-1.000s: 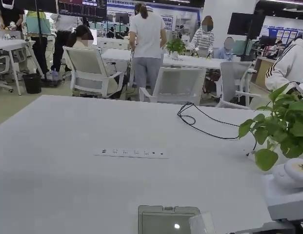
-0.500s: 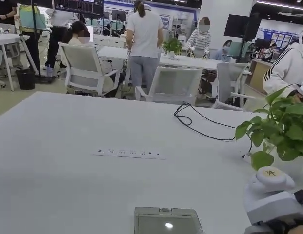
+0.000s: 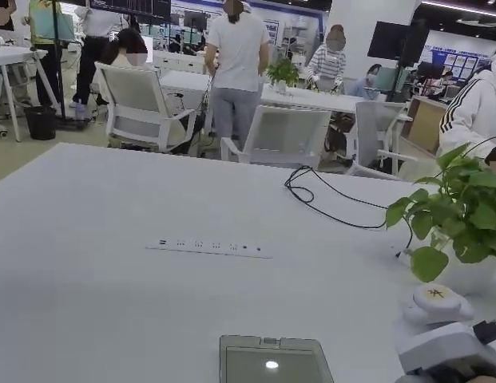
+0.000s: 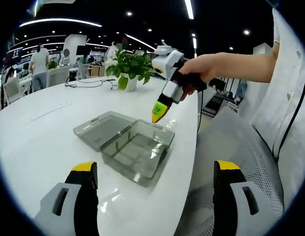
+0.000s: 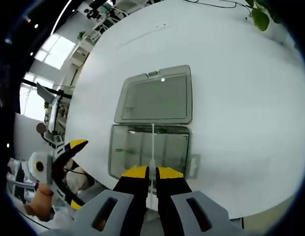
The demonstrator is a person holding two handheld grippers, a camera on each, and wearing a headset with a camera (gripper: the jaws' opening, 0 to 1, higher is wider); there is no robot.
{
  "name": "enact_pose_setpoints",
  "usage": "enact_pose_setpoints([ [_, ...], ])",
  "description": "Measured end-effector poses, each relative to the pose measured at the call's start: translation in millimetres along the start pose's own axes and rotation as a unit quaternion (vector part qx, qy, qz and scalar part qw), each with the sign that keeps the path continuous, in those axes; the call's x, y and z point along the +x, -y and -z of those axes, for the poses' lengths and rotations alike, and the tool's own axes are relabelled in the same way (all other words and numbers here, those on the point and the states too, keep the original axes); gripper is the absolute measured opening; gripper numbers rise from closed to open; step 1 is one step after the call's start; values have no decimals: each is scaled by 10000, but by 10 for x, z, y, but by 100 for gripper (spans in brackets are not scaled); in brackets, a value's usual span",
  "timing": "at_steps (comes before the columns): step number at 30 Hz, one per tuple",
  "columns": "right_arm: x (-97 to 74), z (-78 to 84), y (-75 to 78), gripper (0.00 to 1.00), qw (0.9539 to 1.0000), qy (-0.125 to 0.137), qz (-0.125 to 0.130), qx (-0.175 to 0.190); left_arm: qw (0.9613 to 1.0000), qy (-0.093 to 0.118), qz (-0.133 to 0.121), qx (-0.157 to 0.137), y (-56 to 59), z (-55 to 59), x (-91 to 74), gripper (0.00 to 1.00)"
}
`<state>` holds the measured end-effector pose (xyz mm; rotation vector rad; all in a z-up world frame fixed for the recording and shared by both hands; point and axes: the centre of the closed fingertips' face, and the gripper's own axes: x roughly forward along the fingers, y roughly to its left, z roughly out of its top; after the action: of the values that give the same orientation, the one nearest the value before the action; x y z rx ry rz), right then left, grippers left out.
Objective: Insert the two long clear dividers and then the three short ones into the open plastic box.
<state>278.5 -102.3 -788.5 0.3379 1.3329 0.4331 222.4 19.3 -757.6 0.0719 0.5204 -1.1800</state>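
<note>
Two grippers at the box, which lies open on the white table close to its near edge. The tray is the near half, and the lid is folded flat on the far side. The right gripper has its jaws pinched narrow on a thin clear divider, seen edge-on and standing up over the middle of the tray. I can't tell if the divider's far end touches the tray floor. The left gripper has its jaws wide apart, holds nothing, and points across the table corner at the box. Farther out, an outlet strip lies mid-table, a black cable loops at the far right, and a potted plant stands on the right.
</note>
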Motion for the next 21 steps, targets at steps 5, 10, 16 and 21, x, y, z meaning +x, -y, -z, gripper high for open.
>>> enact_pose_setpoints([
  [5, 57, 24, 32, 7, 10000, -67, 47, 25, 10000, 1, 4, -47, 3, 14, 12, 100],
  [10, 100, 28, 84, 7, 9999, -102, 106, 51, 10000, 12, 18, -83, 8, 8, 16, 100],
  [16, 128, 37, 90, 7, 9999, -116, 104, 70, 9999, 5, 22, -126, -7, 19, 18, 99],
  [21, 148, 38, 96, 7, 9998, -138, 107, 83, 9999, -1, 35, -145, -7, 22, 24, 99],
])
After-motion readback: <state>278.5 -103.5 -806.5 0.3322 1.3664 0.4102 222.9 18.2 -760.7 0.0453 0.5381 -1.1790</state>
